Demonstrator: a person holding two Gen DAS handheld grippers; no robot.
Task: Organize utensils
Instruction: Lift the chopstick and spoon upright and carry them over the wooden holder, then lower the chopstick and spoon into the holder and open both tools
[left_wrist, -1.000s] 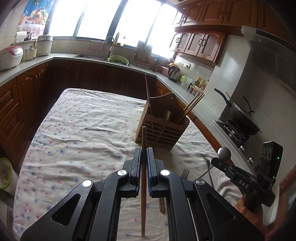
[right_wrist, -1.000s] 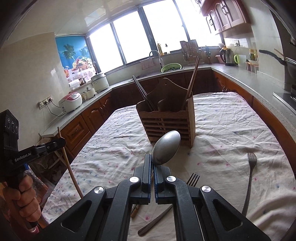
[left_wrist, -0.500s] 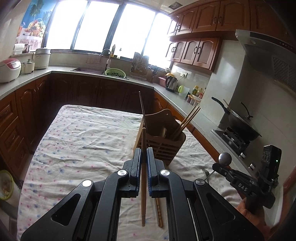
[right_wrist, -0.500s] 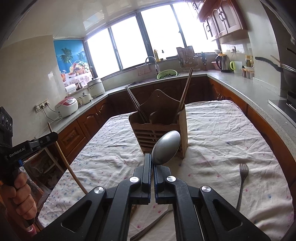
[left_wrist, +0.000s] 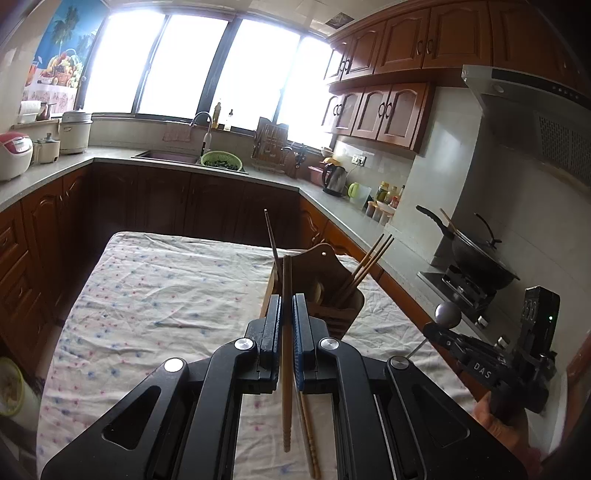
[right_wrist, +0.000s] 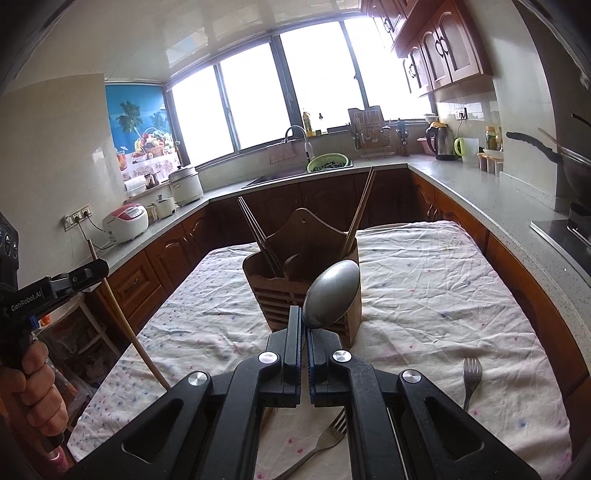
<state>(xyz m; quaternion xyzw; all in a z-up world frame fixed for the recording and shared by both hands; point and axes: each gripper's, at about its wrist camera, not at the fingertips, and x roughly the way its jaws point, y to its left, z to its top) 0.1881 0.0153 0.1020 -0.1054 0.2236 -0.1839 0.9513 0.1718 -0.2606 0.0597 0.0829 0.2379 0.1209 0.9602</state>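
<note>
Both grippers are lifted higher than a second ago, the left gripper (left_wrist: 287, 314) clenched on a chopstick (left_wrist: 286, 354), the right gripper (right_wrist: 305, 325) on a spoon (right_wrist: 331, 294), best lowered upright into the holder (right_wrist: 295, 280).

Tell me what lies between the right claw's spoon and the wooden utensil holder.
Nothing: in the right wrist view the spoon, clamped in the right claw, overlaps the wooden holder, with no object between them.
</note>
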